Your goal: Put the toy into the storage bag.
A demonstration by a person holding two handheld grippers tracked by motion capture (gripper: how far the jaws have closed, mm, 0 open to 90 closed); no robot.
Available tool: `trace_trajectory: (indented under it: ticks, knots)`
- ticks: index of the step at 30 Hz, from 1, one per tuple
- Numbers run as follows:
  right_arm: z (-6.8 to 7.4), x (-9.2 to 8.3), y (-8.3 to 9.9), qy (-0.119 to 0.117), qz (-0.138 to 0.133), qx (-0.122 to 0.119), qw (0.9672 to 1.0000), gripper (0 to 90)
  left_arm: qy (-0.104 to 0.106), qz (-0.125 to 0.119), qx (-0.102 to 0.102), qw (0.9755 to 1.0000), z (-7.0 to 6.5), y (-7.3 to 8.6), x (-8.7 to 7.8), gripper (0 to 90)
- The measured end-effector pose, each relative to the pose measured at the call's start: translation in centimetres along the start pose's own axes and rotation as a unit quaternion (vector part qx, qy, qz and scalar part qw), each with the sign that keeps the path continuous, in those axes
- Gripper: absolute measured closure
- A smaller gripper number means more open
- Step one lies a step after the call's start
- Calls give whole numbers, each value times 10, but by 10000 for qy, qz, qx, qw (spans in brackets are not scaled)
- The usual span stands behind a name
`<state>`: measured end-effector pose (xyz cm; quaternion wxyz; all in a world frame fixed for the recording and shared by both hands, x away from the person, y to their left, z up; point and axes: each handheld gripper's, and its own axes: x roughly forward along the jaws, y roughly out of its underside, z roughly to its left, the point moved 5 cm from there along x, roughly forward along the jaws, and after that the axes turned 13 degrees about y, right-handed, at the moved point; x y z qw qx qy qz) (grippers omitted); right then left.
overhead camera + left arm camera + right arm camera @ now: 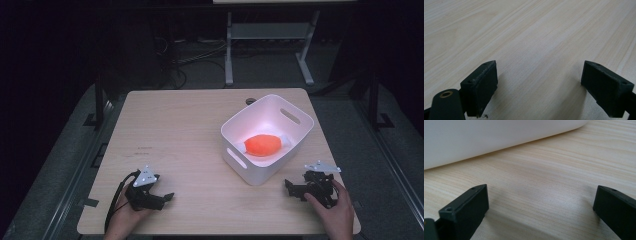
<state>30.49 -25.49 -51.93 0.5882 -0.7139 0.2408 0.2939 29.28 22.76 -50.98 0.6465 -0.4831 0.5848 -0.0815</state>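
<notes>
A white plastic basket [295, 131] with handle slots stands on the right half of the wooden table [175, 135]. Inside it lies an orange rounded object [263, 145] on something white. My left gripper [162, 197] rests low on the table near the front left, held by a hand, open with nothing between its jaws [539, 85]. My right gripper [290, 189] sits near the front right corner, just in front of the basket, also open and empty [541, 210]. The basket's white wall [486, 137] runs across the top of the right gripper view.
A small dark round hole [250, 101] sits in the table behind the basket. Beyond the table stand a white metal frame [270, 35] and loose cables [190, 57] on the dark floor. The table's left and middle parts are bare wood.
</notes>
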Motion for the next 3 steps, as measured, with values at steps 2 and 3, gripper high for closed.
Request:
trace_trajectory:
  ticks: [2,3]
  knots:
    - [0,0,0,-2,-5,11,10000,0,2,10,9,10000,0,0,0,129]
    - [0,0,0,-1,-4,12,10000,0,5,6,-4,10000,0,0,0,129]
